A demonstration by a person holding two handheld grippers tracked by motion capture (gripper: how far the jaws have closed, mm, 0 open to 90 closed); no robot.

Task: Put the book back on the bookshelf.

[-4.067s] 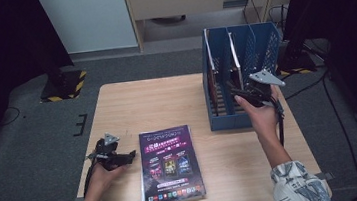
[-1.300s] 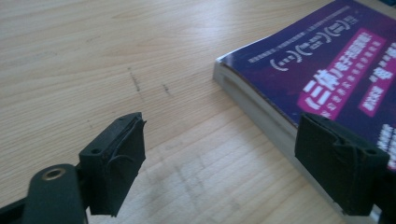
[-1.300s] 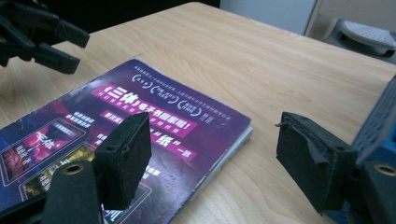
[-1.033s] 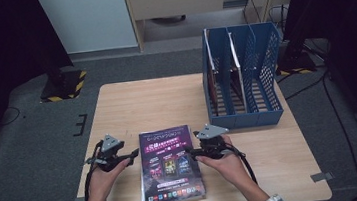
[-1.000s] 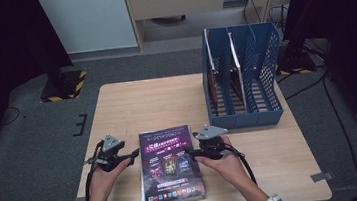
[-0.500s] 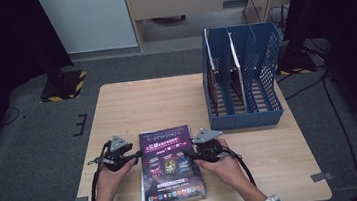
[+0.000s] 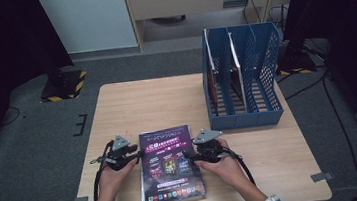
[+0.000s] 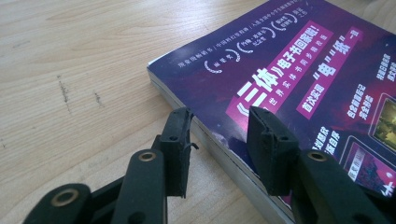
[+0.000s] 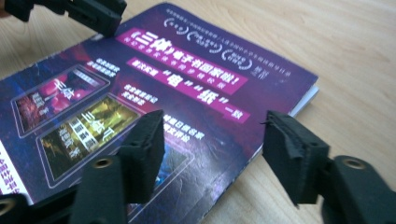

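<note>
both fingers at the magazine's edges

my left gripper (image 8: 219, 140), just closing, straddles the magazine (image 7: 169, 164) edge without pinching; my right gripper (image 9: 212, 144), just widening, gapes over its opposite edge; it lies flat on the wooden counter (image 7: 166, 99).

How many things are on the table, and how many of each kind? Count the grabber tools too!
Purple magazines lying flat on the table: 1
Blue file racks: 1
Magazines standing in the blue file rack: at least 2, hard to tell exactly
Grabber tools: 2, the left gripper and the right gripper
Total: 6
</note>
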